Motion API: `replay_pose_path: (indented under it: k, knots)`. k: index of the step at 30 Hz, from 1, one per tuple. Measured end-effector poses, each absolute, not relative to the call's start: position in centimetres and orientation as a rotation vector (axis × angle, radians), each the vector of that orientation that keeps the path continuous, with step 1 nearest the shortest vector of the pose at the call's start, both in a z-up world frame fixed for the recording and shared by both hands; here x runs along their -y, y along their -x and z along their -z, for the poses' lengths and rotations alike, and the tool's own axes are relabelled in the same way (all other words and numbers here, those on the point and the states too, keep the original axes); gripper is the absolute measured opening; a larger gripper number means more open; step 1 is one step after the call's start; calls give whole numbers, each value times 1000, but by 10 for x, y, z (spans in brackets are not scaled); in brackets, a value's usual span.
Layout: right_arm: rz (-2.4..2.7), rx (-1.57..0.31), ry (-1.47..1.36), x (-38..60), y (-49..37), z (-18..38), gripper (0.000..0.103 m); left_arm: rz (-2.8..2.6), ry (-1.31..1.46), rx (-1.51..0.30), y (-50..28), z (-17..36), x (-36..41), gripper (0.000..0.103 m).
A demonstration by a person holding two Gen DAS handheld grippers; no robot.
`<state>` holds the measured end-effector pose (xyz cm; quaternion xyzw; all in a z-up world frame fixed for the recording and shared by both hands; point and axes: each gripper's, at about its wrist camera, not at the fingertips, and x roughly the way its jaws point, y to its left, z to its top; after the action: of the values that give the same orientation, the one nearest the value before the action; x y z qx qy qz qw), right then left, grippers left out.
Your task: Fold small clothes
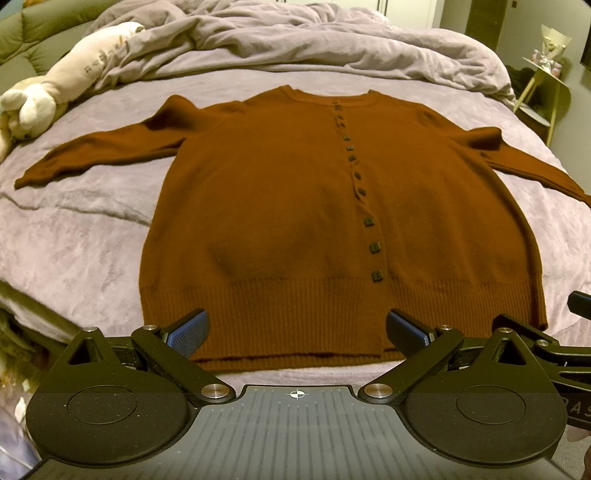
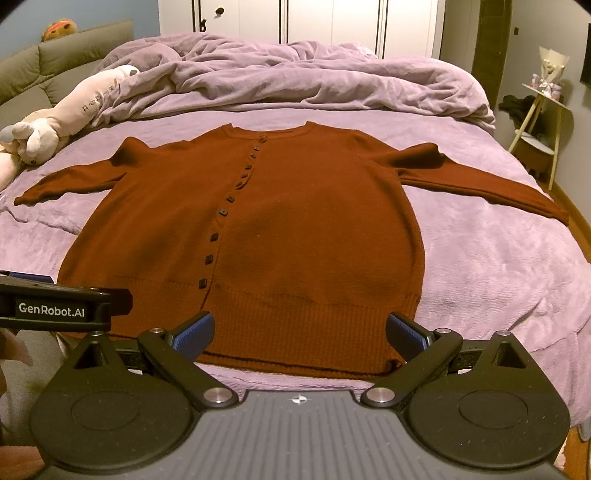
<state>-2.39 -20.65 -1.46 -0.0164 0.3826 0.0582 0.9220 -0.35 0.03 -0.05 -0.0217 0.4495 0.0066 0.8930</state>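
Observation:
A rust-brown buttoned cardigan (image 1: 280,206) lies flat and face up on the purple bed, both sleeves spread out to the sides, hem nearest me. It also shows in the right wrist view (image 2: 295,229). My left gripper (image 1: 297,332) is open and empty, hovering just above the hem's left half. My right gripper (image 2: 300,334) is open and empty above the hem's right half. The left gripper's body (image 2: 55,304) shows at the left edge of the right wrist view.
A crumpled purple duvet (image 2: 295,74) is heaped at the bed's far side. A long cream plush toy (image 1: 66,77) lies at the far left. A small side table (image 2: 543,122) stands right of the bed. White wardrobe doors (image 2: 295,18) are behind.

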Motion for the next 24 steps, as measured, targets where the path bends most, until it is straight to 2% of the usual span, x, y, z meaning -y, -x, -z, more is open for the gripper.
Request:
replay_pose_path:
  k: [24]
  knots:
    - [-134,-774,19,209,26,14,99,-14,44,-933,3,1,0,103]
